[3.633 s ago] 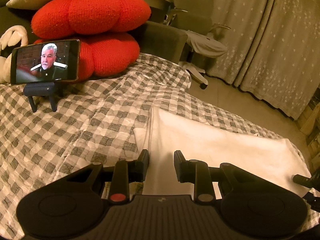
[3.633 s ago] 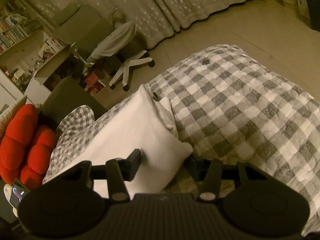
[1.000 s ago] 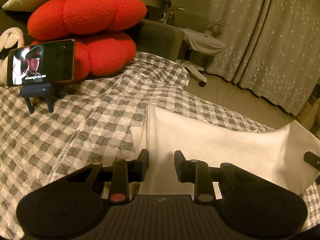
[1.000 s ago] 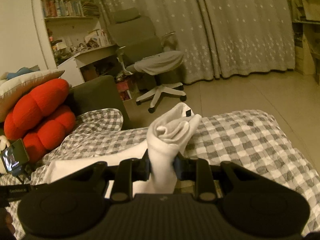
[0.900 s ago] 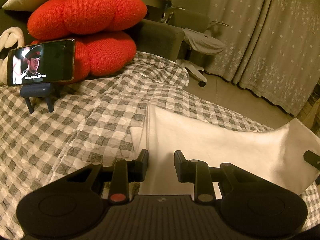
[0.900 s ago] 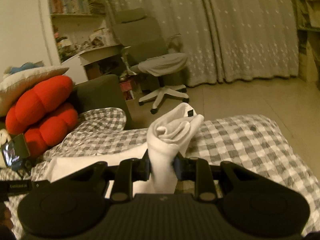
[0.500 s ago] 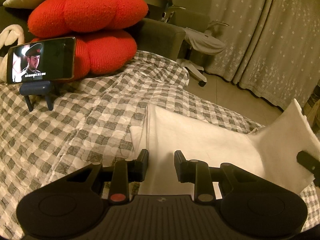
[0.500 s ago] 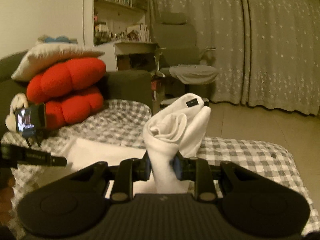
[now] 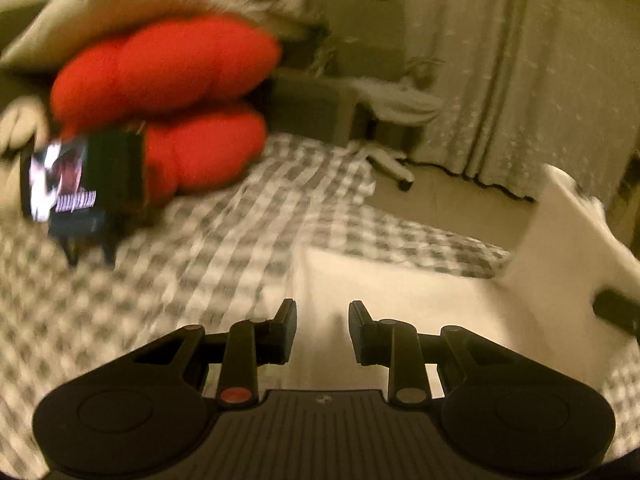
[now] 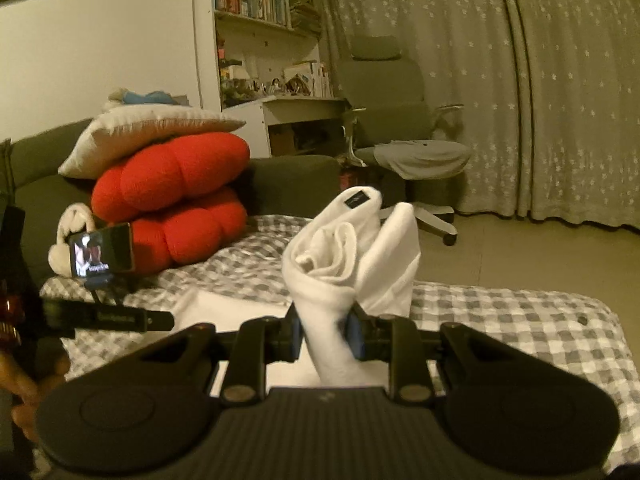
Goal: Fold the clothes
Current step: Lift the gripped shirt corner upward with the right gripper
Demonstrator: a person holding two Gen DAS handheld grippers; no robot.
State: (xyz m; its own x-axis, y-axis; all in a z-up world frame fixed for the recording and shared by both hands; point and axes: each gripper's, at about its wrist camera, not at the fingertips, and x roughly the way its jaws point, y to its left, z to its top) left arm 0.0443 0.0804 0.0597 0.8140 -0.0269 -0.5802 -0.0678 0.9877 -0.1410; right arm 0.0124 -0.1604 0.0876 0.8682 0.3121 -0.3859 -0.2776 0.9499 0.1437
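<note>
One white garment (image 9: 400,292) on the checked bedspread (image 9: 168,272); which kind of garment cannot be told. In the left wrist view its near part lies flat on the bed, long axis running from left to right; the right end is lifted off the bed and stands up as a raised flap at the right edge of that view.

Right gripper (image 10: 322,334): jaws narrow, pinched on the bunched end of the garment; the cloth rises above the jaws in a loose roll with a small dark label showing at the top.

Left gripper (image 9: 322,330): jaws moderately apart, nothing between them; it hangs low over the left end of the garment, cloth directly ahead and below. The left wrist view is motion-blurred, so fine detail is unreliable.

Deciding relation, as a judgement: the lifted end is on the right and the flat end on the left, so folding means carrying the held end leftward along the long axis; the left gripper is the nearer to the flat end.

Counts: one garment, two grippers, two red cushions (image 10: 172,204) stacked, one pale pillow (image 10: 148,132) on top, one phone (image 10: 102,256) on a stand, one office chair (image 10: 400,128).
</note>
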